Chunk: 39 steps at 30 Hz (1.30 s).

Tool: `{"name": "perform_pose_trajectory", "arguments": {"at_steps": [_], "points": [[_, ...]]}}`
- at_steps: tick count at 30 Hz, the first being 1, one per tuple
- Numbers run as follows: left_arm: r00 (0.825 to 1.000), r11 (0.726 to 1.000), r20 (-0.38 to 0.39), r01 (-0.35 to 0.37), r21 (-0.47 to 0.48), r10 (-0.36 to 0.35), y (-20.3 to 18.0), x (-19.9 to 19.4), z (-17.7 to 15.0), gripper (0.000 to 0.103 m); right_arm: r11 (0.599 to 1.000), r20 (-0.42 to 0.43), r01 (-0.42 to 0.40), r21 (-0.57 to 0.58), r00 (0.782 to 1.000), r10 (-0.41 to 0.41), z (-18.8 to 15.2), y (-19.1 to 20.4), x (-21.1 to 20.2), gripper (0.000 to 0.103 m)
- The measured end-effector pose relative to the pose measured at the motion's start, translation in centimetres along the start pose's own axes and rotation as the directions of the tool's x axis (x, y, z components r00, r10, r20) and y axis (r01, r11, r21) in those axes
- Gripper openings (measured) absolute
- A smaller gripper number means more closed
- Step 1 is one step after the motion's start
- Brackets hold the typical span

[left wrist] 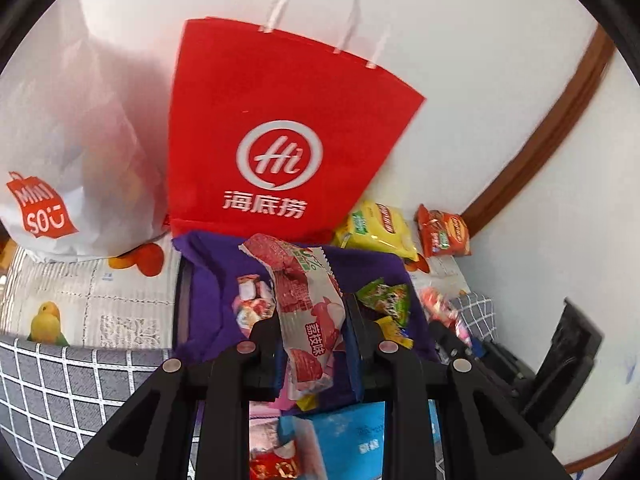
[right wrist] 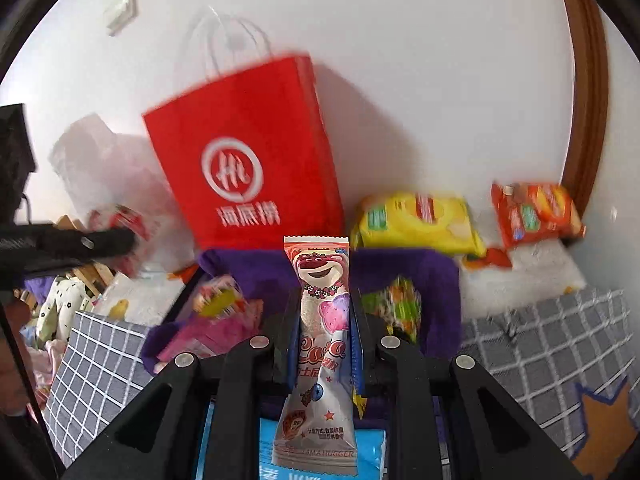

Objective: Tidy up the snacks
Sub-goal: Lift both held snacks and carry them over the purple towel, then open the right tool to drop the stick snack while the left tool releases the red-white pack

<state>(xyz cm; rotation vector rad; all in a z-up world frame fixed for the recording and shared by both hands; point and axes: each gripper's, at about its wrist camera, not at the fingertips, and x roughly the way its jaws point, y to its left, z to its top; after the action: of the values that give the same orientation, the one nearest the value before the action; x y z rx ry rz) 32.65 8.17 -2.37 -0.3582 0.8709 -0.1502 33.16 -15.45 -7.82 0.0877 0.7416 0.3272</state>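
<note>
Left wrist view: black left gripper (left wrist: pixel 311 332) at bottom centre, jaws clamped on a long red-and-white lychee-print snack wrapper (left wrist: pixel 308 312) that sticks up and bends toward upper left. Behind it, a purple fabric bin (left wrist: pixel 208 280) with small loose snacks inside, green packet (left wrist: pixel 386 298) at right of centre. Red paper shopping bag with white logo and string handles (left wrist: pixel 280 128) stands behind the bin; white plastic bag (left wrist: pixel 68 152) at left. Yellow snack pack (left wrist: pixel 376 230) and orange snack pack (left wrist: pixel 444 232) lie right of the red bag, against the white wall.

Right wrist view: black right gripper (right wrist: pixel 320 336) at bottom centre, jaws closed on an upright pink bear-print snack stick (right wrist: pixel 320 320). Purple bin sits behind, contents blurred. Red bag sits upper centre, yellow and orange packs right of centre. Grey checked cloth (right wrist: pixel 560 340) lies lower right.
</note>
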Motion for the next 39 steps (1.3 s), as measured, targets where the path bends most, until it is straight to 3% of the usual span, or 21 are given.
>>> {"name": "perform_pose_trajectory", "arguments": {"at_steps": [20, 34, 39], "points": [[0.998, 0.999, -0.063, 0.006, -0.031, -0.008, 0.8, 2.5, -0.2, 0.023, 0.995, -0.036, 0.065, 0.076, 0.997, -0.062, -1.3, -3.5, 3.6, 0.022], [0.994, 0.999, -0.105, 0.016, -0.027, -0.019, 0.3, 4.4, -0.8, 0.023, 0.992, -0.072, 0.034, 0.125, 0.997, -0.025, -1.5, -4.1, 4.3, 0.027], [0.992, 0.999, -0.125, 0.02, -0.035, -0.024, 0.1, 5.6, -1.1, 0.023, 0.992, -0.029, 0.027, 0.121, 0.999, -0.023, -1.3, -3.8, 3.3, 0.055]]}}
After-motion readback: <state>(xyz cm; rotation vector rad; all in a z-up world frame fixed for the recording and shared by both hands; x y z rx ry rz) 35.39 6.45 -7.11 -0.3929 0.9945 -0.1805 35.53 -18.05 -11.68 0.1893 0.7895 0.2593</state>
